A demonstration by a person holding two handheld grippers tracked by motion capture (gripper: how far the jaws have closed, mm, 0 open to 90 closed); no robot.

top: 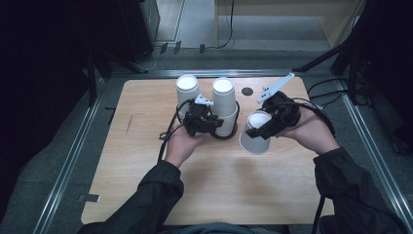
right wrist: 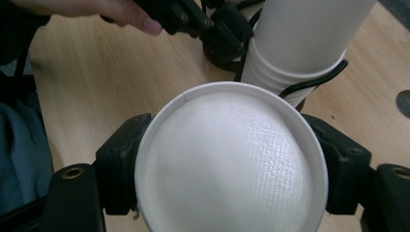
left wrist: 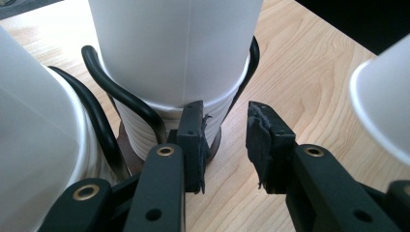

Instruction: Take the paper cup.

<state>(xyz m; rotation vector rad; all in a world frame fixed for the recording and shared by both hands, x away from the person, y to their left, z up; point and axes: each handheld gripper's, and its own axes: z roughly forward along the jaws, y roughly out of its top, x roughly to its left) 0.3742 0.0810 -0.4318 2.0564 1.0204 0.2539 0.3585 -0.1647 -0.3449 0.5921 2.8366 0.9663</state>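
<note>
Tabletop of pale wood carries everything, with the person's dark sleeves coming in from the near edge. Just ahead of the left gripper stand two stacks of upside-down white paper cups: the nearer stack directly in front of its jaws, the other stack beyond and to that gripper's left. Each stack sits inside a black wire holder, whose loop curves round the lower cups; in the left gripper view the loop passes right beside the left-hand jaw. That gripper's jaws stand apart with bare wood between them, gripping nothing, their tips close to the base of the nearer stack. The right gripper, well to the right of the stacks, is clamped across a single white cup, one jaw on each side of the cup wall. This cup is lifted and tipped, bottom up; the right gripper view looks straight onto its textured base.
</note>
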